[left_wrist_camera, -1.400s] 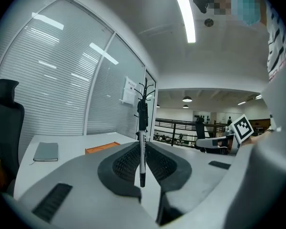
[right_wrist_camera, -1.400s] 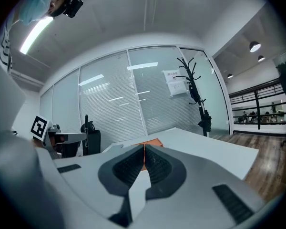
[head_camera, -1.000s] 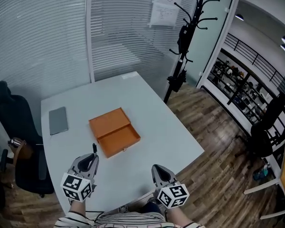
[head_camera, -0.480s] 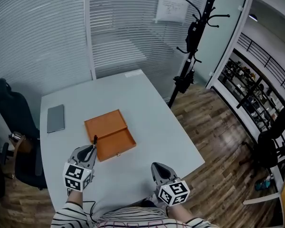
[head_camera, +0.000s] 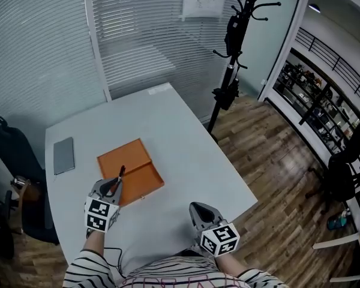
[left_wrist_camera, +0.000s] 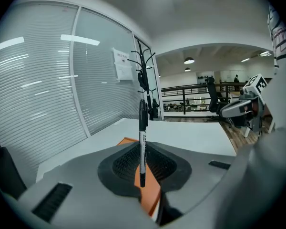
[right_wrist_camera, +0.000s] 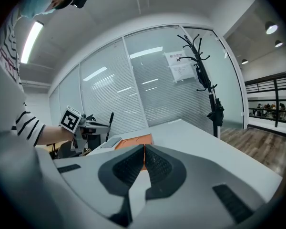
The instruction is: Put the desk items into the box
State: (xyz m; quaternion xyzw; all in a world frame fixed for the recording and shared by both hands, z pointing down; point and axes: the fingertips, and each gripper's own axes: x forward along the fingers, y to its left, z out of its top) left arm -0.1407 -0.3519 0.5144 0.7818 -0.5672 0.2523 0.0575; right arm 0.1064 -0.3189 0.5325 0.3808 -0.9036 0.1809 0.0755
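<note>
Landmark: I take the shallow orange box (head_camera: 130, 170) as my reference; it lies open on the white tabletop (head_camera: 192, 155), with its lid folded flat on the far side.

Left gripper: my left gripper (head_camera: 113, 186) sits at the box's near left corner. Its fingers (left_wrist_camera: 119, 163) are pressed onto a thing, leaving only its width between them.

Held item: a black marker pen with a white printed barrel (left_wrist_camera: 142, 142) stands nearly upright in the left gripper's fingers. They clamp its lower end, and its capped end rises well clear of them. In the head view the pen's top overlaps the box's near left edge.

Right gripper: my right gripper (head_camera: 198, 209) is near the tabletop's front edge, to the near right of the box and well apart from it. Its fingers (right_wrist_camera: 159, 163) are pressed together with nothing between them.

Other desk item: a flat grey rectangular slab (head_camera: 63, 155) lies on the tabletop, left of the box and apart from it.

Surroundings: a black coat stand (head_camera: 231, 53) is on the wooden floor beyond the box to its right. A black office chair (head_camera: 12, 155) is off the tabletop's left side.
</note>
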